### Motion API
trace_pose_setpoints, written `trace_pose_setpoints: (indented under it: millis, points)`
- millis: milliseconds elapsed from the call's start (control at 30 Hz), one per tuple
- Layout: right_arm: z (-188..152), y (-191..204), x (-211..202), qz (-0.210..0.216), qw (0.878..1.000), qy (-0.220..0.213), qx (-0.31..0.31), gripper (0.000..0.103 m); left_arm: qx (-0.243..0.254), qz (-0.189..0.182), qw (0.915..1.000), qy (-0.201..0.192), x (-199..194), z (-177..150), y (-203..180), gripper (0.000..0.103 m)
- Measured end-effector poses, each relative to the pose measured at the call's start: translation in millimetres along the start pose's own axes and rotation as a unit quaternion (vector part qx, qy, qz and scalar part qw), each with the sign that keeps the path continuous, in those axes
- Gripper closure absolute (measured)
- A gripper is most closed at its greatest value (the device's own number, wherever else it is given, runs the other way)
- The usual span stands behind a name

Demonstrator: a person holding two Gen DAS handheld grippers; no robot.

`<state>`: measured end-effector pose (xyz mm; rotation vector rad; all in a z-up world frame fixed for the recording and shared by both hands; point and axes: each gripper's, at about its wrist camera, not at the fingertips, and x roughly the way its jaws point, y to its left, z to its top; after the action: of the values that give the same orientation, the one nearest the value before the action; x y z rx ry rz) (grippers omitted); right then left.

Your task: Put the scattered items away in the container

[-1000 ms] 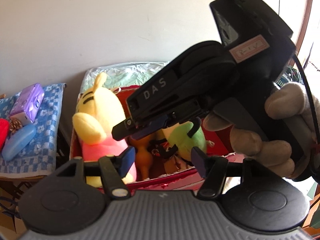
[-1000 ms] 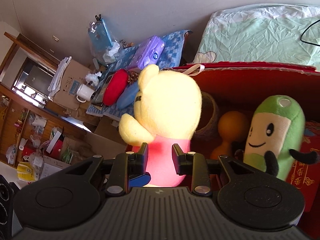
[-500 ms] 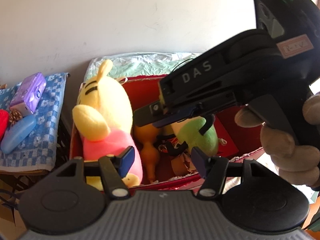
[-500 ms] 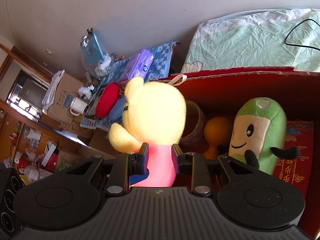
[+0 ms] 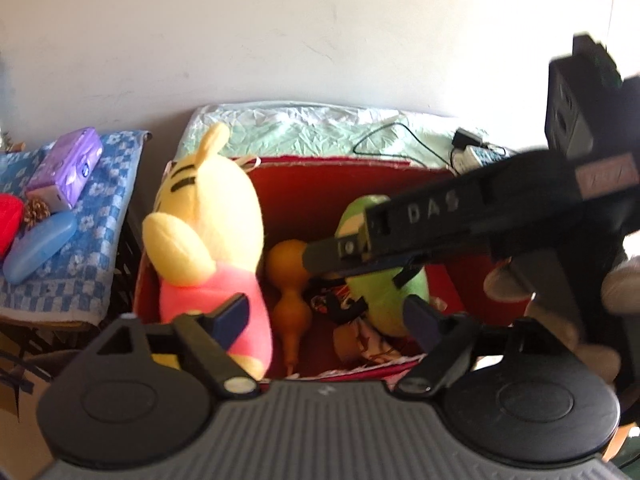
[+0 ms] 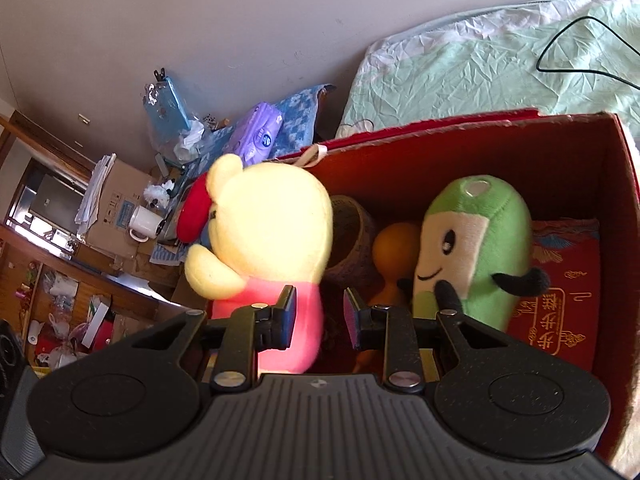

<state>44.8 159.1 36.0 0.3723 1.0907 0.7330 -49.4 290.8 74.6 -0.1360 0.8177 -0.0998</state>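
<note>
A red box [image 5: 340,184] [image 6: 480,152] holds a yellow plush bear [image 5: 208,216] [image 6: 272,220] in a pink shirt, an orange gourd [image 5: 288,264] [image 6: 394,244], a green plush [image 5: 384,300] [image 6: 480,248] and a woven cup [image 6: 352,236]. My left gripper [image 5: 326,316] hovers over the box's near rim; its jaws are opening wide, with nothing gripped between them. My right gripper [image 6: 320,316] [image 5: 316,254] hangs above the gourd and green plush. A narrow gap separates its jaws, which press on nothing. The bear's shirt lies behind its left finger.
Left of the box, a blue checked cloth [image 5: 100,240] carries a purple tissue pack [image 5: 66,168], a blue case [image 5: 40,246] and a red item [image 5: 8,220]. A green quilt [image 5: 304,128] with a cable lies behind. A gloved hand [image 5: 508,284] holds the right gripper. Cardboard boxes [image 6: 120,208] crowd the far left.
The left gripper's jaws have spread much wider. In the left wrist view the right gripper has drawn off to the right, uncovering the box's inside. The toys have not moved.
</note>
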Motion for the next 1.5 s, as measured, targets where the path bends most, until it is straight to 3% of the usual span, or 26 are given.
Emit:
trace_pose_setpoints:
  millis: [533, 733, 967, 1200, 1500]
  points:
    - [-1, -18, -38, 0.011, 1.000, -0.023, 0.003, 0.071, -0.057, 0.059, 0.9967, 0.000, 1, 15, -16, 0.016]
    - [-4, -18, -48, 0.001, 0.999, -0.043, 0.005, 0.071, -0.056, 0.074, 0.9957, 0.002, 3, 19, -24, 0.016]
    - [-14, -19, -62, -0.016, 0.997, -0.073, 0.014, 0.070, -0.049, 0.060, 0.9968, 0.017, 12, 21, -28, 0.016]
    - [-28, -19, -75, -0.022, 0.993, -0.109, 0.045, 0.069, -0.015, 0.041, 0.9990, 0.010, 10, 22, -38, 0.005]
    - [-49, -23, -89, -0.057, 0.984, -0.149, 0.077, 0.068, 0.022, 0.030, 0.9992, 0.016, 19, 15, -53, 0.004]
